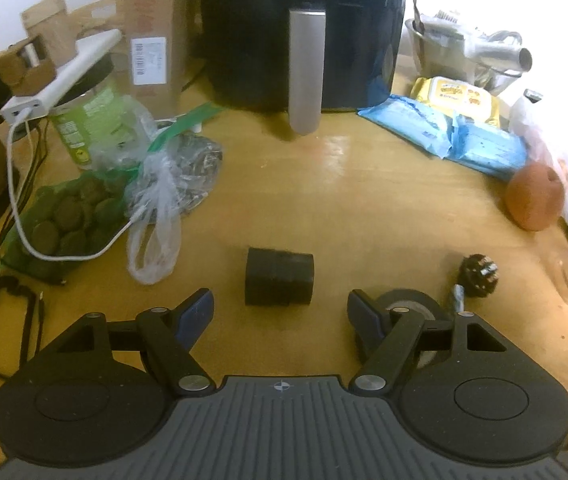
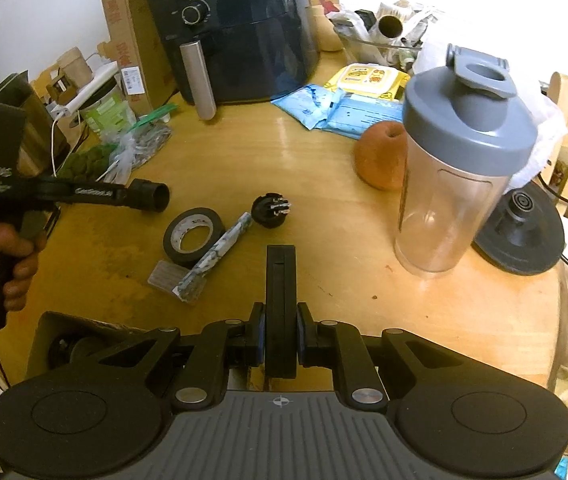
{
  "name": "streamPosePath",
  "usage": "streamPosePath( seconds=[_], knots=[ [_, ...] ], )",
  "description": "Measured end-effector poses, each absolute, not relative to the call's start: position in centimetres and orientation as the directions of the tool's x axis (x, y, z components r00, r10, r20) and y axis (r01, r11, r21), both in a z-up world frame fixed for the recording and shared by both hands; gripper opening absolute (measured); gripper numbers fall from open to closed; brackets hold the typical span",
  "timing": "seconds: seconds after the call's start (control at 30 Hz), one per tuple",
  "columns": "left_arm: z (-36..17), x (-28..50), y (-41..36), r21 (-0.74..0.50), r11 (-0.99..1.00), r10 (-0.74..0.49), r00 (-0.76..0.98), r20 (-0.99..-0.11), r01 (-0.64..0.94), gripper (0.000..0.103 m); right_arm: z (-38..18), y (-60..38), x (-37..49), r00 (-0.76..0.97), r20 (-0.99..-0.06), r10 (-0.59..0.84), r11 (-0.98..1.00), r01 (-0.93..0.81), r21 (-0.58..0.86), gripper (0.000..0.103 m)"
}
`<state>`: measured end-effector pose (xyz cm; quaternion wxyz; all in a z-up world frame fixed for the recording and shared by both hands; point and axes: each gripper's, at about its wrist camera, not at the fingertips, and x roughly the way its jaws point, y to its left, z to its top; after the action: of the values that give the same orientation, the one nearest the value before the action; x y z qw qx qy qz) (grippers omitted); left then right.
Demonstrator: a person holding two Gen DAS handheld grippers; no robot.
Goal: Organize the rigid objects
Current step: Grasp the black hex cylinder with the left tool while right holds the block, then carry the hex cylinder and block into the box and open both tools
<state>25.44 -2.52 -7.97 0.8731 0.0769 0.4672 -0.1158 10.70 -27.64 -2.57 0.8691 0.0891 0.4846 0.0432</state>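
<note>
Left gripper (image 1: 280,312): jaws spread wide and empty, hovering low over the wooden table (image 1: 364,208), pointing steeply down.
Right gripper (image 2: 280,336): clenched on a flat black block (image 2: 280,280), which stands on edge between the pads.
Target, left: a ribbed black box (image 1: 279,277) sits on the table just ahead of the open fingers, centred between them.
Other loose items: a roll of black tape (image 2: 192,234), a marbled stick (image 2: 215,254) resting against it, and a small black plug (image 2: 269,209), all close together.
Step in hand: approach to the ribbed box, as I judge it.
Next move: likely lower further so the pads straddle the box's sides, then close.
Risk: the tape roll lies under the right finger and could get nudged.
</note>
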Motion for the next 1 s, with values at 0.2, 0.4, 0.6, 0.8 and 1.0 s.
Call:
streamPosePath(
  seconds=[0.2, 0.4, 0.6, 0.8, 1.0],
  knots=[
    [-9.1, 27.2, -2.9, 0.050, 0.958, -0.111, 0.524, -0.844, 0.284, 0.073, -2.2, -28.4, 9.9, 0.538, -0.830, 0.146, 0.980, 0.037, 0.197, 0.017],
    [-9.8, 28.7, -2.9, 0.052, 0.959, -0.101, 0.508, -0.855, 0.278, 0.072, -2.1, -29.0, 9.0, 0.546, -0.827, 0.134, 0.977, 0.067, 0.203, 0.017],
    [-10.1, 29.4, -3.0, 0.022, 0.955, -0.118, 0.451, -0.885, 0.295, 0.045, -1.9, -29.1, 8.3, 0.552, -0.825, 0.123, 0.976, 0.085, 0.202, 0.017],
    [-9.3, 28.6, -2.6, -0.008, 0.956, -0.148, 0.458, -0.877, 0.293, 0.044, -1.7, -29.0, 8.0, 0.559, -0.821, 0.121, 0.975, 0.087, 0.203, 0.017],
    [-7.6, 27.0, -2.1, -0.049, 0.952, -0.194, 0.470, -0.861, 0.303, 0.044, -1.7, -28.6, 8.0, 0.560, -0.817, 0.134, 0.973, 0.080, 0.215, 0.017]
  ],
)
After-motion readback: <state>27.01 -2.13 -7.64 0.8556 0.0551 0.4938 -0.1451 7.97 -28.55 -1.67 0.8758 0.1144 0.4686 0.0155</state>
